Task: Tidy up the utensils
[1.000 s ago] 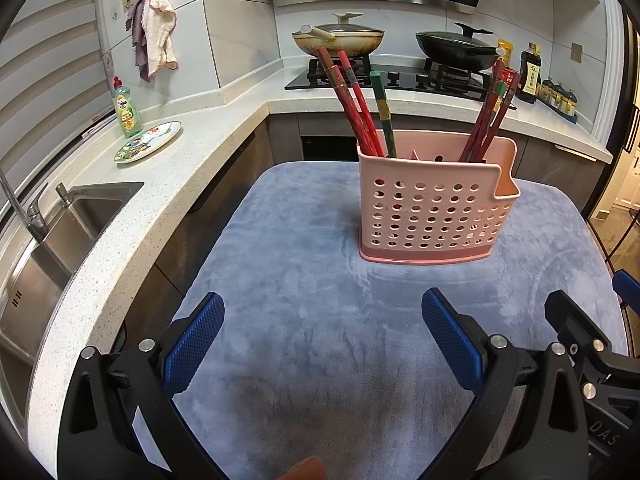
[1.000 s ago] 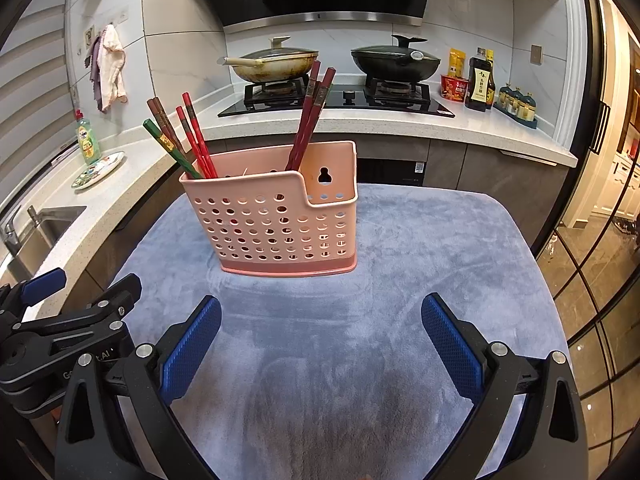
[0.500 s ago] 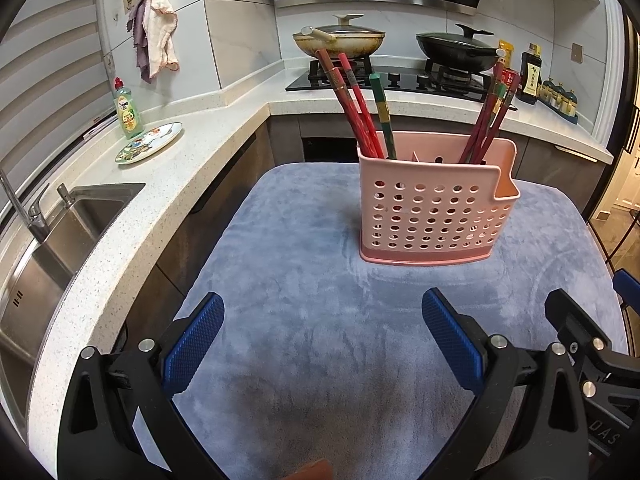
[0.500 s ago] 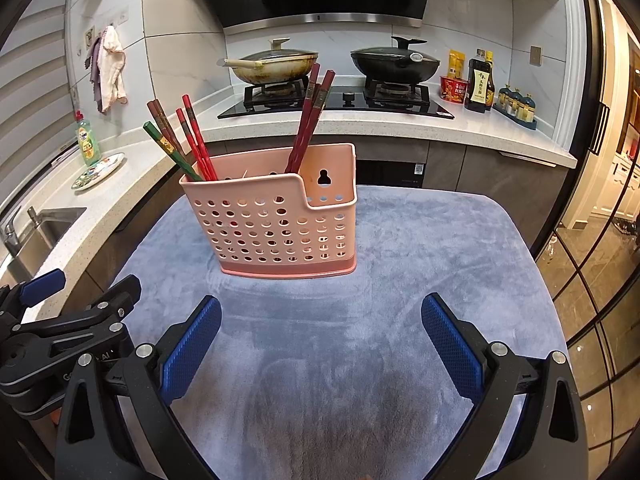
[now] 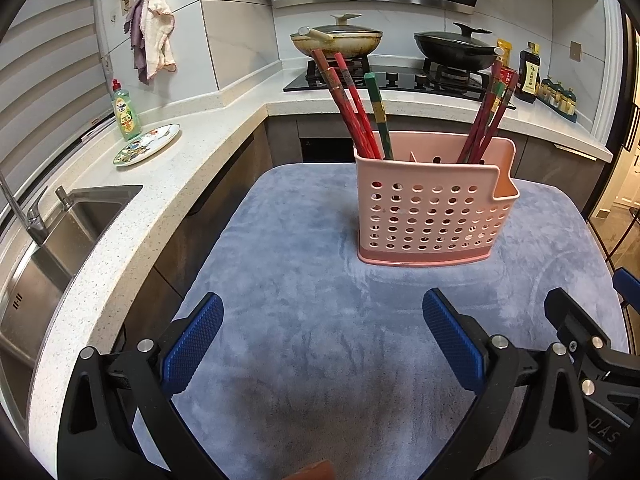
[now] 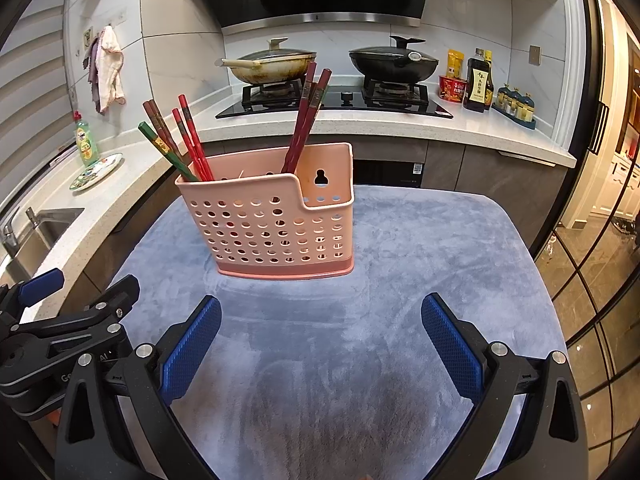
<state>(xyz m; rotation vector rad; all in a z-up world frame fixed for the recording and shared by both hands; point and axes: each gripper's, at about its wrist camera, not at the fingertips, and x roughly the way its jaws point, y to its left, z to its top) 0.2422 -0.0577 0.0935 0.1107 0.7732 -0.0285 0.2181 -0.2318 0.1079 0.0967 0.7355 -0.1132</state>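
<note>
Left wrist view: the left gripper [image 5: 322, 336] is hovering low over the grey mat [image 5: 304, 292], its blue pads [image 5: 192, 344] spread wide apart and holding nothing. The pink basket [image 5: 430, 216] is standing upright on the mat, well ahead of the fingers and a little to the right. Red chopsticks [image 5: 352, 108] and one green chopstick [image 5: 378, 114] are leaning out of its left compartment; a darker bundle [image 5: 490, 116] is leaning out of the right one. Part of the right gripper [image 5: 588, 344] is showing at the lower right edge. A sink [image 5: 60, 240], a plate [image 5: 146, 144] and a soap bottle [image 5: 126, 112] are sitting along the counter to the left, well apart from the mat.

Right wrist view: the right gripper [image 6: 320, 338] is also hanging over the mat [image 6: 420, 260], its pads [image 6: 452, 346] wide apart and empty. The basket [image 6: 272, 224] is standing ahead and slightly left, with the red chopsticks [image 6: 192, 140] and green chopstick [image 6: 162, 150] at its left end and the bundle [image 6: 308, 112] nearer the middle. The left gripper's body [image 6: 64, 332] is sitting at the lower left. Two lidded pans [image 6: 272, 66] are resting on the stove behind.
</note>
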